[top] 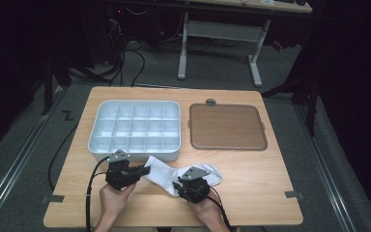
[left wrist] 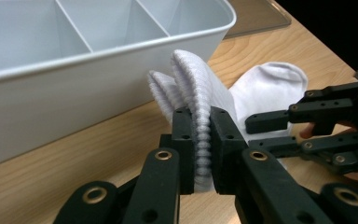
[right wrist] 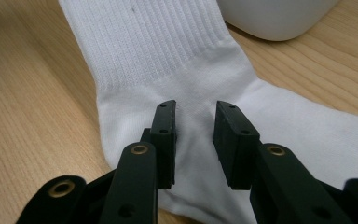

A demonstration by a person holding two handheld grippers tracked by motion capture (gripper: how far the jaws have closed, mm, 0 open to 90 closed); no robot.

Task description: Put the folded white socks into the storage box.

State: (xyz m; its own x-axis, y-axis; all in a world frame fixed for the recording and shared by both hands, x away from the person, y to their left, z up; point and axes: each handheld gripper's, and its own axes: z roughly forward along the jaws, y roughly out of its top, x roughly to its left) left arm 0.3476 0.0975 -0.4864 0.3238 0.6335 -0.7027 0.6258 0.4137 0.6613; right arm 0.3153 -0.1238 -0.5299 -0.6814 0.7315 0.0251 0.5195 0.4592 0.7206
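A white sock [top: 163, 172] lies on the wooden table just in front of the white divider box [top: 94, 133]. My left gripper [top: 145, 170] is shut on the sock's ribbed cuff [left wrist: 193, 88], which stands bunched and lifted between the pads [left wrist: 200, 126]. The right gripper [top: 178, 186] sits over the sock's heel part [right wrist: 196, 140] with its jaws apart, tips down on the fabric [right wrist: 195, 116]. In the left gripper view the right gripper [left wrist: 254, 134] reaches in from the right, and the sock's toe end [left wrist: 270, 81] lies flat behind it.
The divider box [left wrist: 121, 51] has several empty compartments and stands close behind the sock; its rounded corner [right wrist: 279, 18] is near the right gripper. A brown flat tray [top: 227, 126] lies to the box's right. A desk frame and cables stand beyond the table.
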